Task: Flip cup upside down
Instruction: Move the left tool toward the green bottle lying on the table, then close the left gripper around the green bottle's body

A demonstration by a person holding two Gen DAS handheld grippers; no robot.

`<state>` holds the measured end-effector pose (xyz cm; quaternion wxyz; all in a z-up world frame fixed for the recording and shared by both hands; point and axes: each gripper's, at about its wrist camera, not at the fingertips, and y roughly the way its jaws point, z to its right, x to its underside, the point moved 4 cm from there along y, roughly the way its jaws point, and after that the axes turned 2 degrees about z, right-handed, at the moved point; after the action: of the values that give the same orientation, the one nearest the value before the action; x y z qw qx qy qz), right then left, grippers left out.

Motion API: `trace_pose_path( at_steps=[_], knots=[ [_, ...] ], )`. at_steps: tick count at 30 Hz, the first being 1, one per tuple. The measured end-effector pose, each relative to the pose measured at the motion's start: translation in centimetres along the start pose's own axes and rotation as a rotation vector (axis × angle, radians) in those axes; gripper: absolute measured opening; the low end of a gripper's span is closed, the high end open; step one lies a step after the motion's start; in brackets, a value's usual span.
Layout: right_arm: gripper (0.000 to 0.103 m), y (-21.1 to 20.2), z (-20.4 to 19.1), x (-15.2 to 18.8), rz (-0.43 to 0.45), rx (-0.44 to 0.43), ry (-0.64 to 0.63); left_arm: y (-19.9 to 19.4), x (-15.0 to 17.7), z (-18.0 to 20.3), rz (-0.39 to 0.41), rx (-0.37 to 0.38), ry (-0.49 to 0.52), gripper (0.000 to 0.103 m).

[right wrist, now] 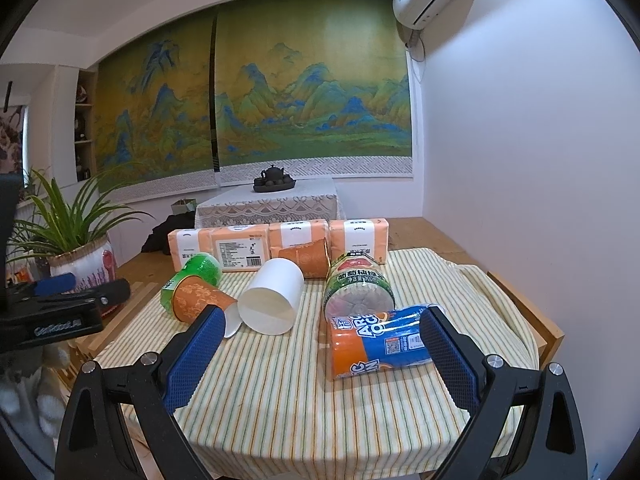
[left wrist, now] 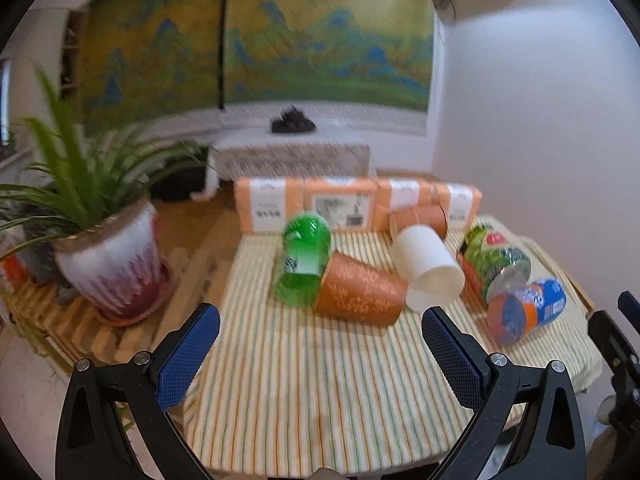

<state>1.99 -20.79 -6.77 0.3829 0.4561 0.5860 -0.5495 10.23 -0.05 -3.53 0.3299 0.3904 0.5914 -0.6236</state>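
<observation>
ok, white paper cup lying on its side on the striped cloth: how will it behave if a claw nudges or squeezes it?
The plain white paper cup lies on its side, so a nudge would probably roll it in a curve, given its taper. It looks empty and thin-walled, so likely very light and easily crushed near the open rim. The orange patterned paper cup beside it may block rolling that way.
</observation>
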Motion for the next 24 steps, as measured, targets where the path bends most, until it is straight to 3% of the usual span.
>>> trace_pose_path(
  at_steps=[4, 9, 16, 24],
  knots=[
    [0.096, 0.1, 0.5, 0.1, -0.005, 0.001, 0.01, 2.7, -1.1, -0.2, -0.037, 0.01, 0.045, 0.102],
    [0.096, 0.1, 1.0, 0.3, -0.011, 0.003, 0.025, 6.9, -1.6, -0.6, -0.219, 0.06, 0.02, 0.102],
    [0.096, 0.0, 1.4, 0.4, -0.015, 0.003, 0.031, 12.3, -3.8, -1.1, -0.352, 0.075, 0.0, 0.102],
    [0.096, 0.4, 2.5, 0.7, -0.03, 0.024, 0.035, 19.0, -4.7, -2.8, -0.473, 0.039, -0.035, 0.1]
  ],
)
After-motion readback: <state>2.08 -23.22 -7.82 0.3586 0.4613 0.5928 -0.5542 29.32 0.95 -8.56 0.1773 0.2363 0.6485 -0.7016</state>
